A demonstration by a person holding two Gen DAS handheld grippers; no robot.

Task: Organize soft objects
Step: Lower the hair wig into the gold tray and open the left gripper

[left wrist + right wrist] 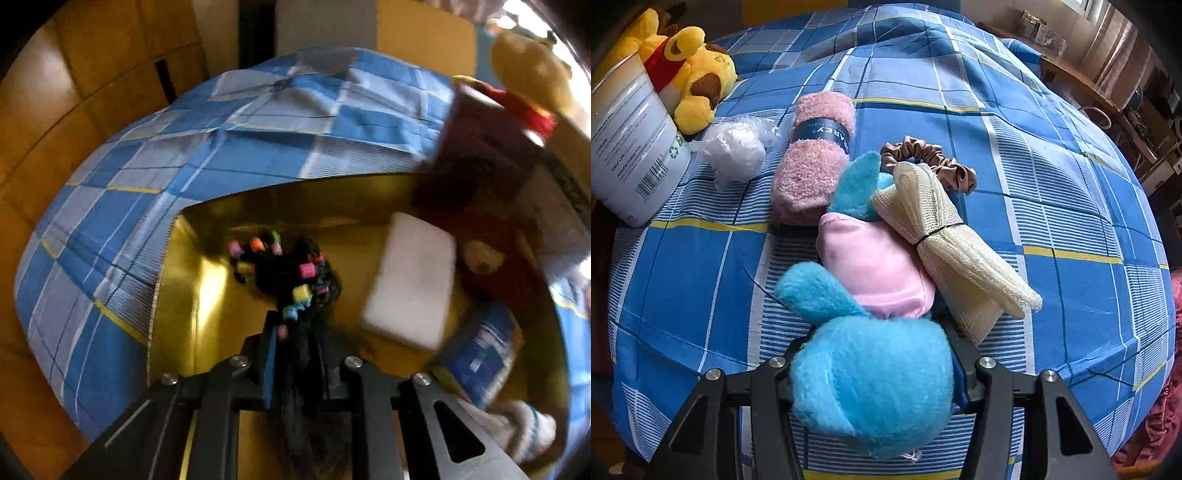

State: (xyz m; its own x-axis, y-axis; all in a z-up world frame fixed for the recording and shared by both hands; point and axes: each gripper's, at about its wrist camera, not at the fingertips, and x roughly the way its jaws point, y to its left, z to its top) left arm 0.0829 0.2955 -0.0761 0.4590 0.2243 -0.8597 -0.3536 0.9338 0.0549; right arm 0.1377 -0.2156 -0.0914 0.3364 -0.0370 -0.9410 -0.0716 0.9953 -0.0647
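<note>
My left tongs (295,354) pinch a black fuzzy piece dotted with coloured pom-poms (295,280), their jaws nearly together on its dark strands, and I hold it over an open cardboard box (177,295) beside the bed. Inside the box, a white foam block (410,280) leans at an angle, a red plush with a pale face (491,266) lies to its right, and a blue printed packet (484,354) sits lower right; the picture is blurred here. My right tongs (875,373) are clamped on a blue plush toy (871,376) wearing a pink garment, its body filling the gap between the fingers and stretching away over the blue checked bedsheet (1071,206). A cream mesh cloth bundle (953,243), tied with a black band, lies touching the toy's right side, with a brown satin scrunchie (934,162) just behind it. A rolled pink fleece cloth (816,166) with a dark label rests to the left, then a white ball in clear wrap (735,155), a white printed canister (631,140), and a yellow plush bear in red (690,77).
</note>
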